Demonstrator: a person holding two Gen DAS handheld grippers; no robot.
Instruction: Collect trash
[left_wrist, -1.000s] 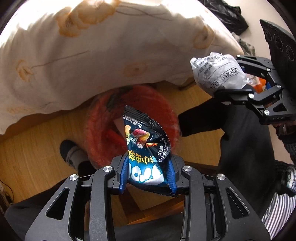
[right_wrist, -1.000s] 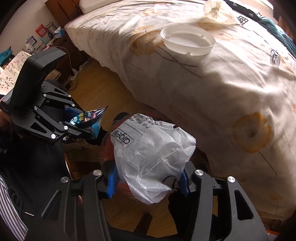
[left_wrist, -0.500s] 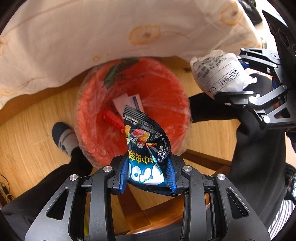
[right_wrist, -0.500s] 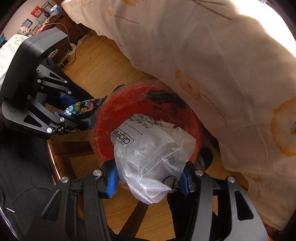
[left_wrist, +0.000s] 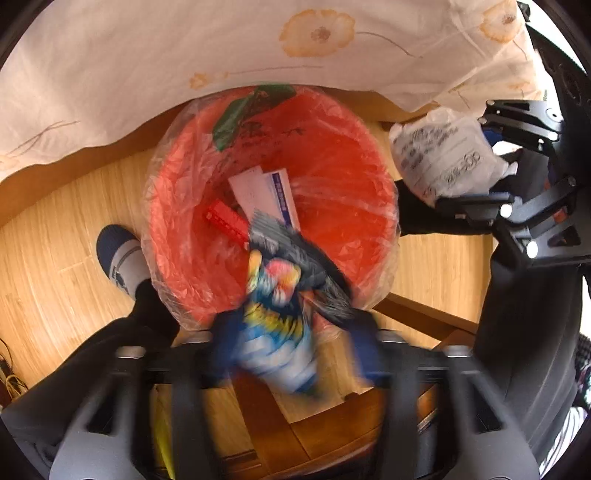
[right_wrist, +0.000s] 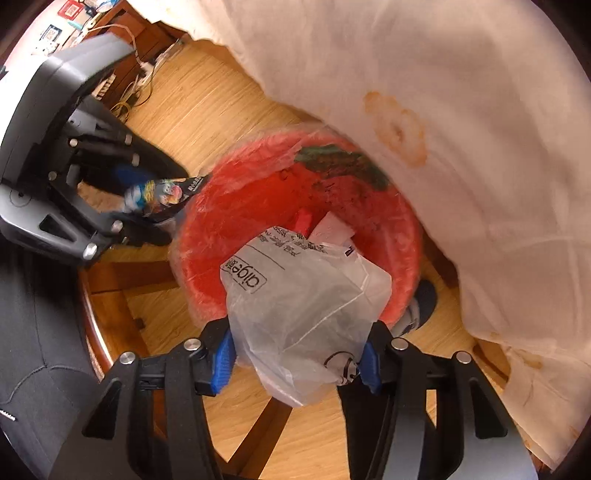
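I am opening the left gripper (left_wrist: 291, 350) over the red bin (left_wrist: 354, 177), dropping the snack bag (left_wrist: 275, 317); the right gripper (right_wrist: 295, 360) is clutching the plastic bag (right_wrist: 303, 306)

Light: bright daylight, I see the bedsheet (right_wrist: 461, 110) washed out.
Blur: my left hand-held gripper (left_wrist: 291, 354) and its snack bag (left_wrist: 277, 325) smear with motion.
Edges: fisheye bending, dark corners.
Right view: mostly sharp.

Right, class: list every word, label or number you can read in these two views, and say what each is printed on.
"aige": boxed label on the white plastic bag, held in the right gripper.
Other print on that bag: too small.
Snack packet in the left gripper: blurred.
White card in the red bin: unreadable.
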